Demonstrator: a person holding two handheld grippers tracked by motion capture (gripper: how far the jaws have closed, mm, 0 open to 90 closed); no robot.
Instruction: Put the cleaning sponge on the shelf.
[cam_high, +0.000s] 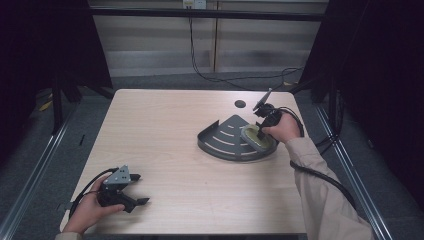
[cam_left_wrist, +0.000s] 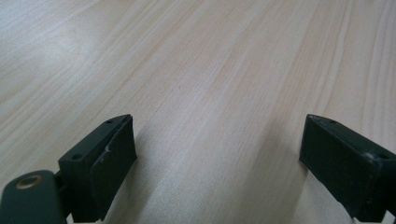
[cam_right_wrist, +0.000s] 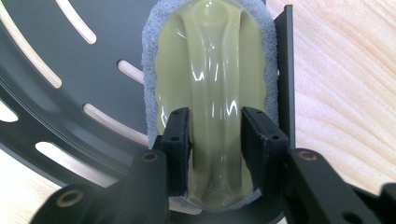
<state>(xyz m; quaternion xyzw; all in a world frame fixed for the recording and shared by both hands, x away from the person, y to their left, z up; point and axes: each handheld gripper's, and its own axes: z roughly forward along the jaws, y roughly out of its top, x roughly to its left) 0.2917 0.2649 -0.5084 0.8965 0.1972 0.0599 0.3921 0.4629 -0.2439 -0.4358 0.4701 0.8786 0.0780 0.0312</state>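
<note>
Your right gripper (cam_right_wrist: 215, 140) has its jaws pressed in on either side of the raised handle ridge of the scrubbing pad (cam_right_wrist: 210, 70), pinching that glossy pale-green grip. The pad lies inside the dark slotted corner tray (cam_high: 220, 140), at its right end against the straight wall, with the tray sitting right of centre on the desk (cam_high: 165, 125).

Expect the pad to handle as a light thing. The moulded handle looks stiff and smooth, so it may slip if you squeeze only lightly; the grey-white fibre layer around and under it looks soft and will give. The ridge you already have is the sensible place to hold: narrow enough for the jaws and running along the middle of the pad, so it should lift level. Avoid the fuzzy rim, which would just fold. The tray looks like thin rigid metal or plastic and is light enough that it could shift if the pad drags on its wall.

Your left gripper (cam_high: 131, 195) rests near the front left corner of the desk, jaws spread wide with only bare wood between them.

Count: one scrubbing pad, one corner tray, two grippers, one round hole (cam_high: 240, 104) in the desk behind the tray.
</note>
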